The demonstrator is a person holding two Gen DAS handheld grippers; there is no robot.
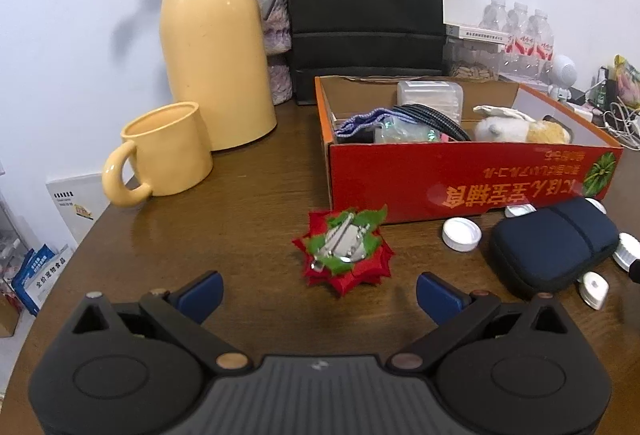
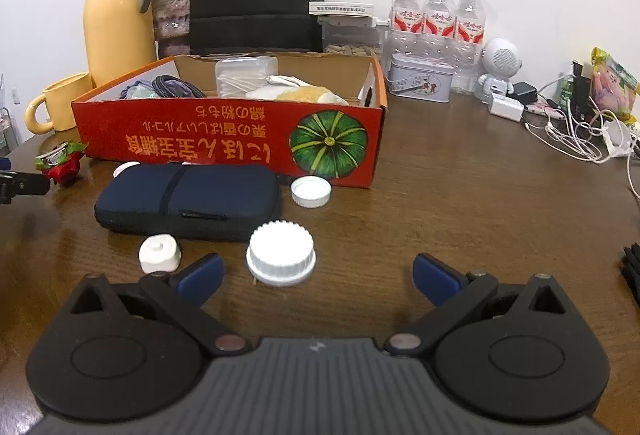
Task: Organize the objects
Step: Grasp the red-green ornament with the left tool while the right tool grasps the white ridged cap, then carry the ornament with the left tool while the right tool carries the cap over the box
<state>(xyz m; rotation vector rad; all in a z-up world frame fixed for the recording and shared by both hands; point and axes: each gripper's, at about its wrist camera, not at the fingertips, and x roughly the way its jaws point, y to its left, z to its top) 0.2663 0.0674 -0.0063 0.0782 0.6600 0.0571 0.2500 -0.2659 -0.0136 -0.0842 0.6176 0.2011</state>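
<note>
White wall and a dark wooden table (image 1: 248,195) frame the work, with the red cardboard box (image 1: 460,175) as the landmark. Just in front of the box's left corner lies a red and green fabric flower clip (image 1: 344,249), metal clasp upward, loose on the table. The left hand-held gripper (image 1: 320,293) hovers just short of it, released, its blue pads (image 1: 200,295) spread wide on either side and nothing between them.

In front of the box's long printed side lie a dark blue zip case (image 2: 188,199), a smooth white cap (image 2: 311,191), a ribbed white cap (image 2: 281,253) and a small white lump (image 2: 159,253). The right hand-held gripper (image 2: 318,277) is also released, the ribbed cap sitting just ahead, nearer its left pad.

The step in hand looks like picking up the flower clip to drop it in the box, which already holds a plush toy, cords and a clear container. To do it well, advance until the pads straddle the clip, then close on the firm clasp rather than the soft petals, and lift clear of the box wall.
</note>
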